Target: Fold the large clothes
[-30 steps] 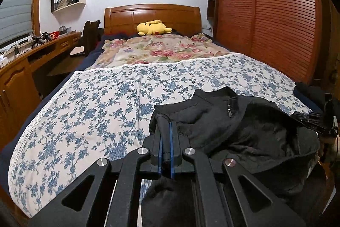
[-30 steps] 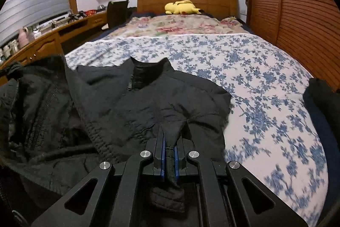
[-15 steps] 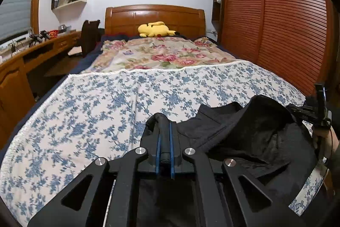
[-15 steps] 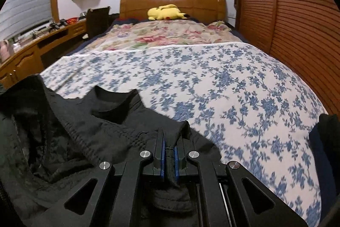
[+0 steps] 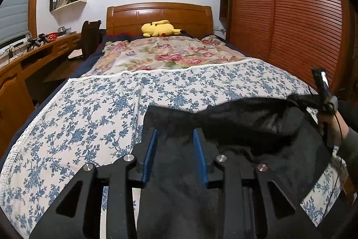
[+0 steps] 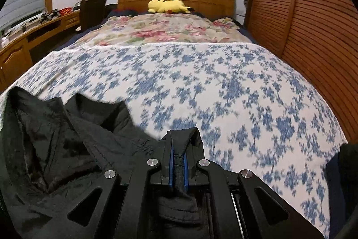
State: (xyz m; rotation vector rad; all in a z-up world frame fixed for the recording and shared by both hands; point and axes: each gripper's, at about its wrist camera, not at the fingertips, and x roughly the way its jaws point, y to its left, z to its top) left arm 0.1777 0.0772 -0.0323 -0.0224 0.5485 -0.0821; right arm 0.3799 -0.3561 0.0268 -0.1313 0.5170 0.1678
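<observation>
A black jacket (image 5: 257, 127) lies at the near end of the bed on a blue-flowered sheet (image 5: 89, 118). My left gripper (image 5: 175, 133) is open, its blue pads apart over the jacket's near left edge, with cloth lying loose between them. My right gripper (image 6: 178, 145) is shut on a black ribbed edge of the jacket (image 6: 73, 140). In the left wrist view the right gripper (image 5: 324, 91) shows at the far right, holding the jacket's other edge taut above the bed.
A rose-print blanket (image 5: 165, 53) covers the far half of the bed. A yellow plush toy (image 5: 160, 29) lies by the wooden headboard (image 5: 158, 12). A wooden desk (image 5: 26, 59) runs along the left. Slatted wardrobe doors (image 5: 286, 21) stand on the right.
My left gripper has opened and let go of the jacket. Both grippers have pulled back toward the foot of the bed, and the jacket has been drawn flatter and nearer.
</observation>
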